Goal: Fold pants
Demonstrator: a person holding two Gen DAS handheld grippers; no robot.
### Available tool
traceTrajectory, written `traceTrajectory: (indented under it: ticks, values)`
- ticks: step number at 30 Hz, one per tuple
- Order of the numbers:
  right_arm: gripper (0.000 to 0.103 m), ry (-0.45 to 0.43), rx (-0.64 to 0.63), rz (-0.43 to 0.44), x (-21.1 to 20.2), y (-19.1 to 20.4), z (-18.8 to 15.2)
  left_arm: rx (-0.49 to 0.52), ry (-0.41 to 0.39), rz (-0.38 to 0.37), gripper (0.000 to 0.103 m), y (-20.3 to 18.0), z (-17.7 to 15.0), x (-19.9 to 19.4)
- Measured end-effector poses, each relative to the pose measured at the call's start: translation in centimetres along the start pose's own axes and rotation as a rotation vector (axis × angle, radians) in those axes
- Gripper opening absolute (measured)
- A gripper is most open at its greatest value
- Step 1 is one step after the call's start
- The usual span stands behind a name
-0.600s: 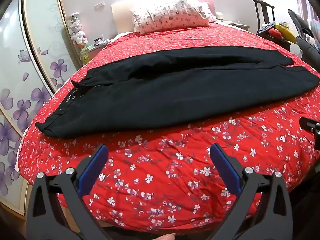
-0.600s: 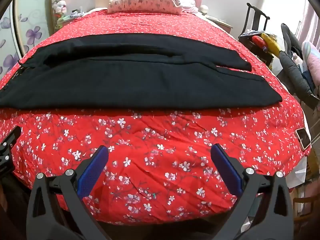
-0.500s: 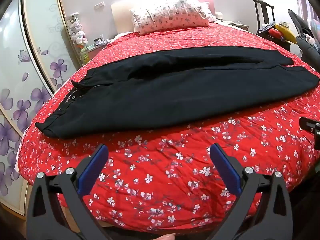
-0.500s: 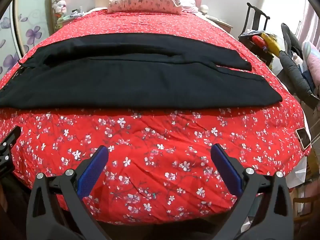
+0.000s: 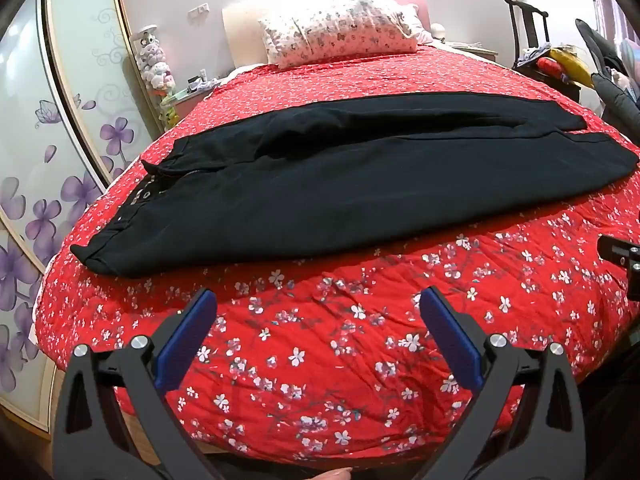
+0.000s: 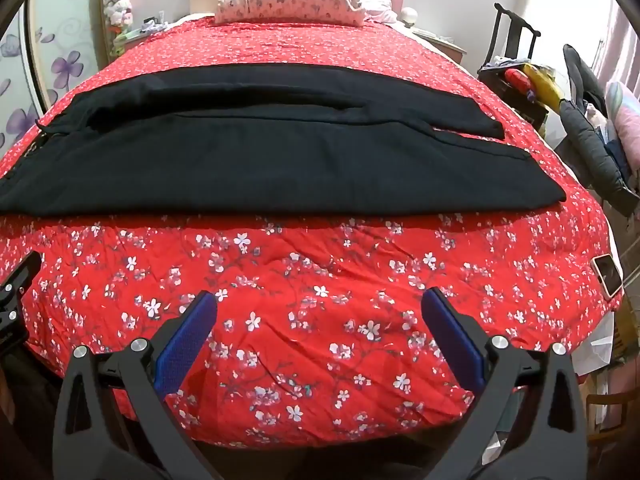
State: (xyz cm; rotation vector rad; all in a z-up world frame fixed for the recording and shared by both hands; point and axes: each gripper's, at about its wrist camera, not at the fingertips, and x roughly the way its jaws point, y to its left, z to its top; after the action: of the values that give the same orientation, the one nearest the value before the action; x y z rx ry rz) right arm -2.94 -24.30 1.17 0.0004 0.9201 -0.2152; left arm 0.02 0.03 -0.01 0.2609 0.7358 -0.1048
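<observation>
Black pants lie flat across a bed with a red flowered cover, waistband at the left, leg ends at the right, one leg lying partly over the other. The right wrist view shows the same pants stretched across the bed's middle. My left gripper hovers open over the bed's near edge, short of the pants, with nothing between its blue pads. My right gripper is open too, above bare cover in front of the pants. Each gripper's tip shows at the edge of the other's view.
A flowered pillow lies at the headboard. Sliding wardrobe doors with purple flowers stand left of the bed. A dark chair with clothes stands at the right. A phone rests on the bed's right corner.
</observation>
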Motion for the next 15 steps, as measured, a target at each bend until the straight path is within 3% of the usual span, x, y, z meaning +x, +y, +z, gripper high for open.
traceTrajectory:
  ticks: [15]
  values:
    - [0.102, 0.003, 0.001, 0.001, 0.10, 0.03, -0.06, 0.001, -0.001, 0.001, 0.101, -0.01, 0.00, -0.01]
